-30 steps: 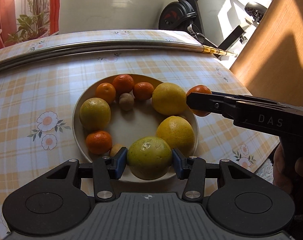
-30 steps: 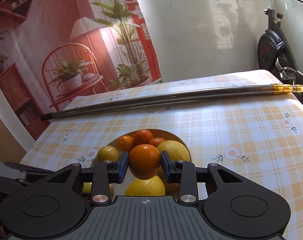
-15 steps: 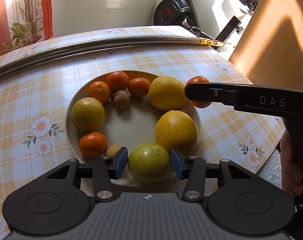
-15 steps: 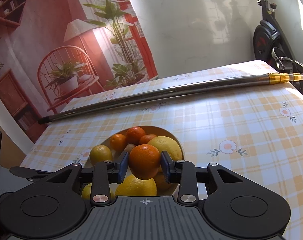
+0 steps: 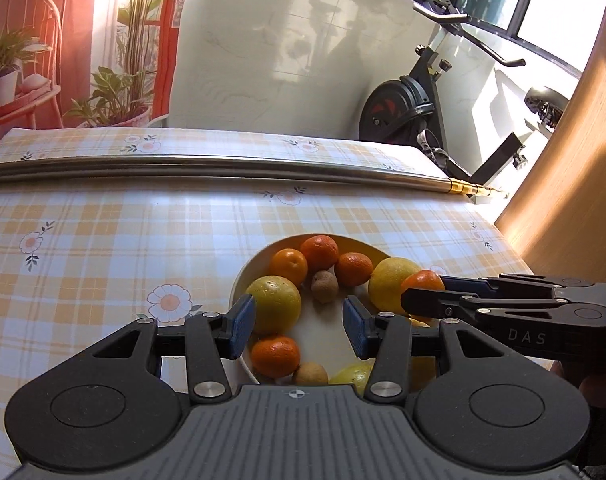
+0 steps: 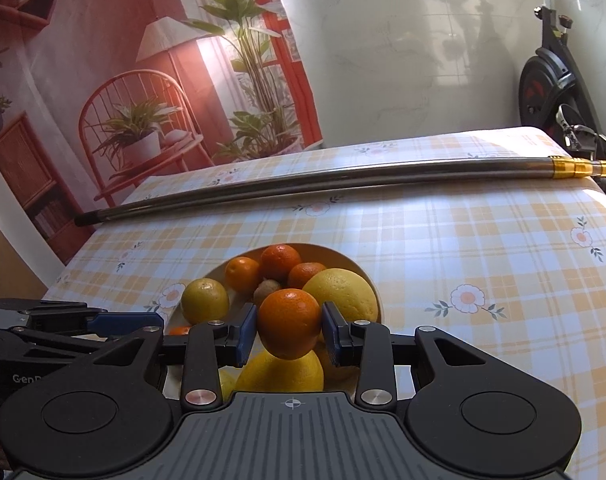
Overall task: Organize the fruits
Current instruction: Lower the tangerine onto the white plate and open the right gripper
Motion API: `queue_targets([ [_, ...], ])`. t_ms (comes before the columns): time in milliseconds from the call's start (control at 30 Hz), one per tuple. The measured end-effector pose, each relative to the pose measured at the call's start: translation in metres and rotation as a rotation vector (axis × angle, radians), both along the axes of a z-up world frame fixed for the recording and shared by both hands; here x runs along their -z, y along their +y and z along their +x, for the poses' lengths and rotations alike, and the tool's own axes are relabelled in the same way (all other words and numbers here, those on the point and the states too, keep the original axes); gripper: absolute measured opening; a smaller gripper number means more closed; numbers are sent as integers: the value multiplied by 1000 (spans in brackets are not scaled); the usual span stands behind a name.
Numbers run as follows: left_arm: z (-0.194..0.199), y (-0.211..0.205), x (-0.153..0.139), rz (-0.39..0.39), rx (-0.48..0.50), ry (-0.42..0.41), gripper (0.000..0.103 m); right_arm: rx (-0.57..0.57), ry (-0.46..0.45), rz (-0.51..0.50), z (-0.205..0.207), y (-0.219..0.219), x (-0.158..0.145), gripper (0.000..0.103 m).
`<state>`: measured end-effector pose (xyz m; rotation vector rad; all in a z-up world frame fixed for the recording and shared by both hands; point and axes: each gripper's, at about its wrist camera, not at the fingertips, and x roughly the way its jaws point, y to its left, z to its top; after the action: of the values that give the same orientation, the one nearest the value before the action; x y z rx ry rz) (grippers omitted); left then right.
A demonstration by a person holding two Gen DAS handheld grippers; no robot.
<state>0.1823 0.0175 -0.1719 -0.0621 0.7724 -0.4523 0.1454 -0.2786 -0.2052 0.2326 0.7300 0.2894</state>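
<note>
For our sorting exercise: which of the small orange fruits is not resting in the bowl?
The orange clamped between the right gripper's fingers, held above the bowl; the others lie inside it.

The left gripper (image 5: 299, 326) no longer frames the greenish-yellow citrus (image 5: 353, 376): that fruit now lies low in the bowl (image 5: 239, 280), at 6 o'clock under the open jaws. Its view tips up, so the bowl slides from centre toward 5 o'clock.

Five mandarins (image 5: 319, 252), four yellow citrus (image 5: 274, 304), two kiwis (image 5: 324, 286), one plate (image 5: 239, 292), one metal rod (image 5: 223, 168)
</note>
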Motion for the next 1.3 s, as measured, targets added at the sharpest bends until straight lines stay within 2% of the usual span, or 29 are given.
queue_targets([
  [200,13,22,-9,-3,-121,-29,51,-84,21,-82,22,25,3,32],
  [333,17,31,-10,-3,-155,-24,51,-128,46,-131,35,43,9,32],
  [500,19,33,-9,-1,-167,-20,51,-160,88,-197,47,61,18,32],
  [733,18,36,-6,5,-168,-15,51,-160,134,-240,55,70,26,32],
  [1100,14,32,-13,27,-161,-29,51,-142,170,-267,57,70,27,32],
  [1300,8,31,-19,34,-153,-47,51,-113,157,-249,50,63,14,33],
])
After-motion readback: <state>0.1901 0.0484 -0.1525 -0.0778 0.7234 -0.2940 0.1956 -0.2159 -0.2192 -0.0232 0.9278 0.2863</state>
